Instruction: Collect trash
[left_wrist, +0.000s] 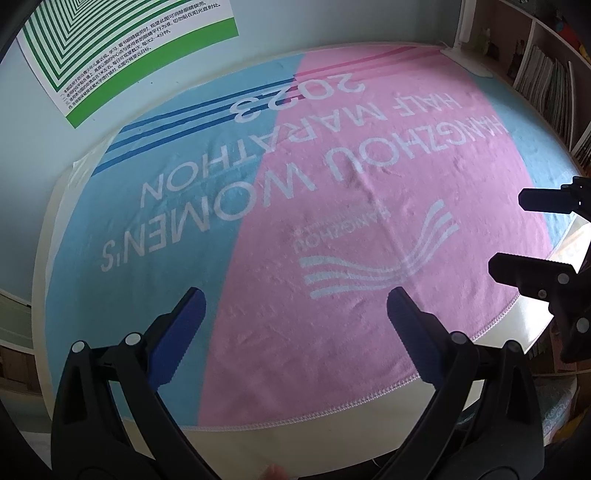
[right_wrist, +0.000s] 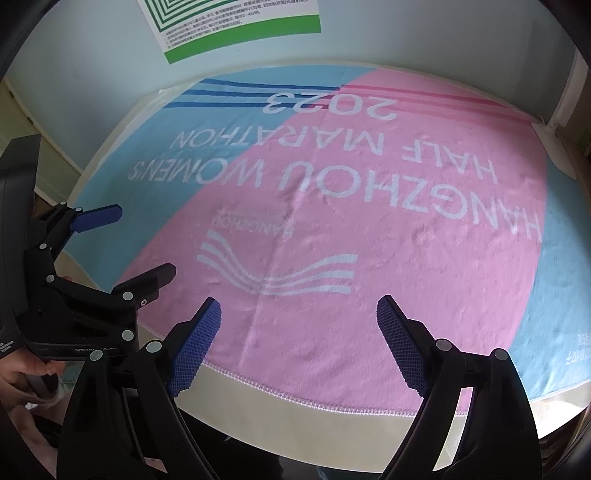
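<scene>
Trash shows nowhere; both tongs, left and right, gape wide above the towel, gripping nothing.

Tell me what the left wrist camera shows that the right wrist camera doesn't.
Only the left wrist view shows the bookshelf with upright books at the far right, and the white lamp base on the towel's far corner.

Only the right wrist view shows a hand gripping the left gripper's handle, and small print on the towel's blue near-right corner.

Both show the pink and blue marathon towel spread over the table, the green striped poster on the wall, and the left gripper and right gripper, both open and empty. No trash appears in either.
</scene>
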